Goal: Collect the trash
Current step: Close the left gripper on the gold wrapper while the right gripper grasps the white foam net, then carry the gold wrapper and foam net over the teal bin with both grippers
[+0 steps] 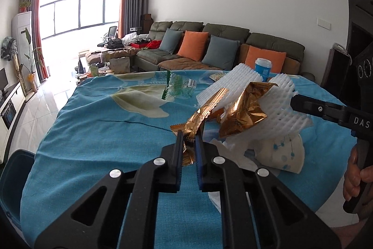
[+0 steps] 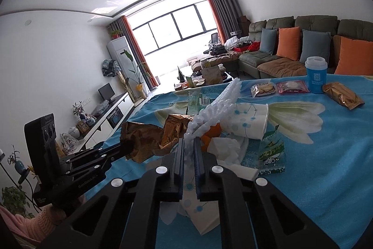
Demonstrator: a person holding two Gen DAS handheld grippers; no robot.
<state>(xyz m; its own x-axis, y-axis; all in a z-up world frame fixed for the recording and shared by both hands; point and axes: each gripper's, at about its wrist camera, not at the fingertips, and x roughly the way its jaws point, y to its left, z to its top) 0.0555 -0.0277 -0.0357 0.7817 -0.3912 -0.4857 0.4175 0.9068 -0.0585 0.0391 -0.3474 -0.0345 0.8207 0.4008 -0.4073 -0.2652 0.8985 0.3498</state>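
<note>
The trash lies heaped on a table under a blue floral cloth (image 1: 98, 132). Crinkled gold foil wrappers (image 1: 242, 114) with serrated ends lie against a white foam fruit net (image 1: 286, 109), ribbed and full of holes. Under them lie a crushed paper cup (image 2: 247, 121) with blue dots and a crumpled white tissue (image 2: 227, 147). The left gripper (image 1: 189, 134) is clamped on the tail of one gold wrapper, the foil bunched between its black, blue-padded fingers (image 1: 179, 151). The right gripper (image 2: 189, 144) is closed tight on the edge of the foam net, which fans up from its tips. An orange scrap (image 2: 213, 132) behind the net is hard to identify. Farther back stand a blue lidded cup (image 2: 316, 76), sealed snack packets (image 2: 279, 87) and another gold packet (image 2: 342, 95). A clear green-printed wrapper (image 2: 271, 152) lies beside the cup. A hand (image 1: 356, 176) on the right gripper's handle is cut off at the left view's edge.
</note>
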